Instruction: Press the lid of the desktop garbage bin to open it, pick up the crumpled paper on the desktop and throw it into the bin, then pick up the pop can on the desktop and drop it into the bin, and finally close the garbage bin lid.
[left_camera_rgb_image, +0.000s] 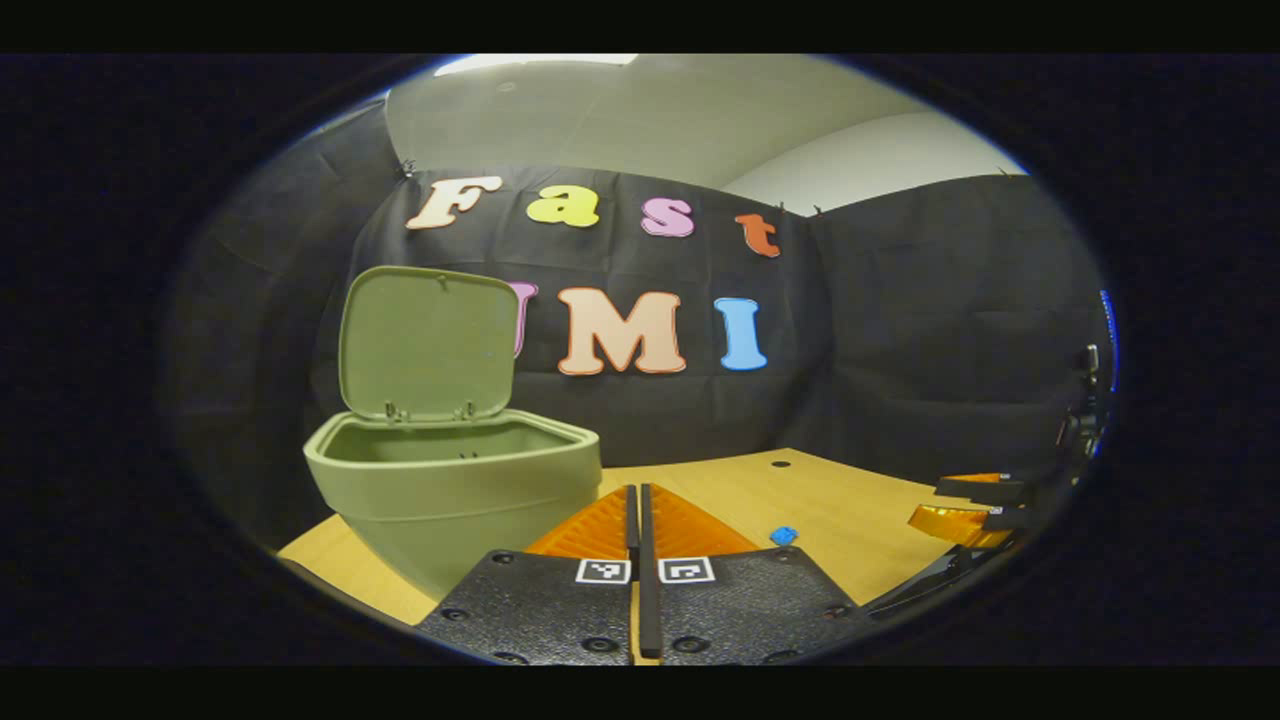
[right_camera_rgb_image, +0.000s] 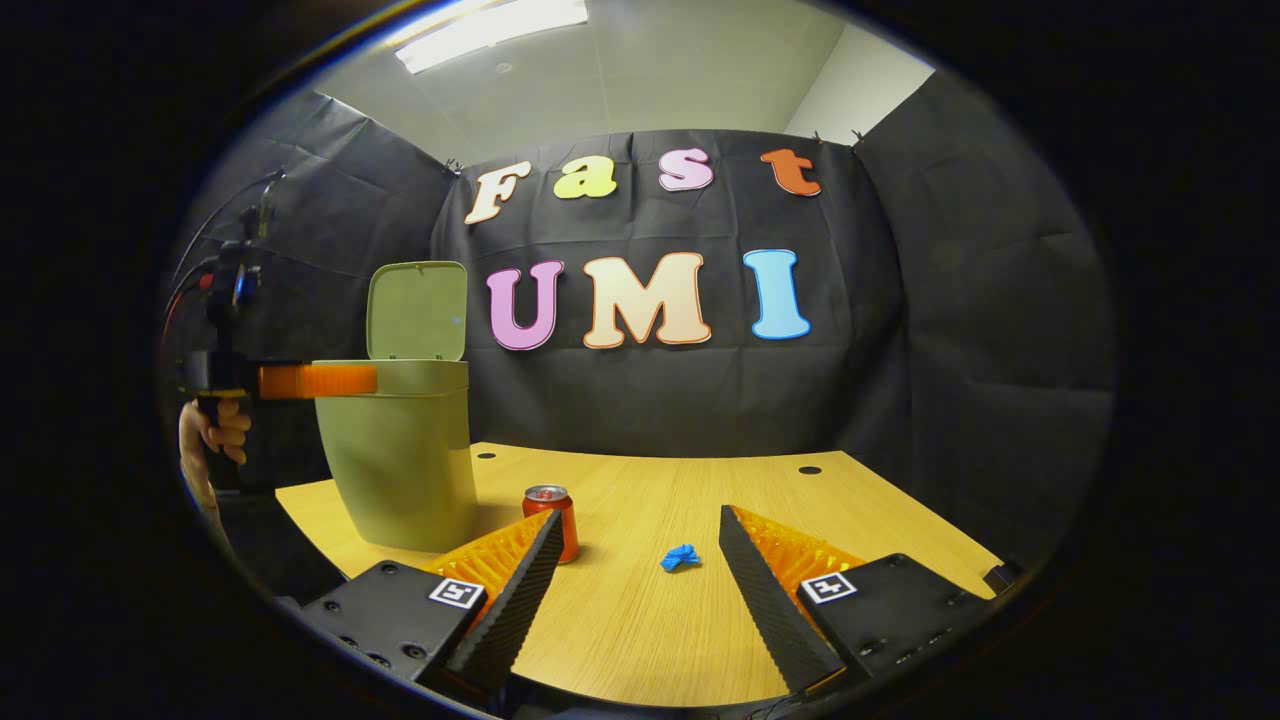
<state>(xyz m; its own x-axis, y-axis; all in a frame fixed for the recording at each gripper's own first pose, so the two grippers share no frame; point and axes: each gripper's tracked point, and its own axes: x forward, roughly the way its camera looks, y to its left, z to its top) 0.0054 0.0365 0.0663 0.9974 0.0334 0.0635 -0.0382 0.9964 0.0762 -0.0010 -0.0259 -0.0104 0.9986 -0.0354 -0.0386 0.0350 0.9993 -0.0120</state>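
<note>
Right gripper (right_camera_rgb_image: 635, 570) low over near table (right_camera_rgb_image: 640, 640) edge, jaws spread wide, holding nothing. Crumpled paper (right_camera_rgb_image: 680, 557) lies between its fingers, slightly beyond tips, open wood all round. Pop can (right_camera_rgb_image: 551, 518) upright left of paper, apart from it, near bin base. Left gripper (left_camera_rgb_image: 638, 545) jaws pressed together, empty, just right of bin (left_camera_rgb_image: 455, 495). Bin at far-left table corner, lid (left_camera_rgb_image: 428, 343) standing up. Right half of table bare to far edge.

Left claw (left_camera_rgb_image: 638, 530) closed, right claw (right_camera_rgb_image: 634, 570) agape
</note>
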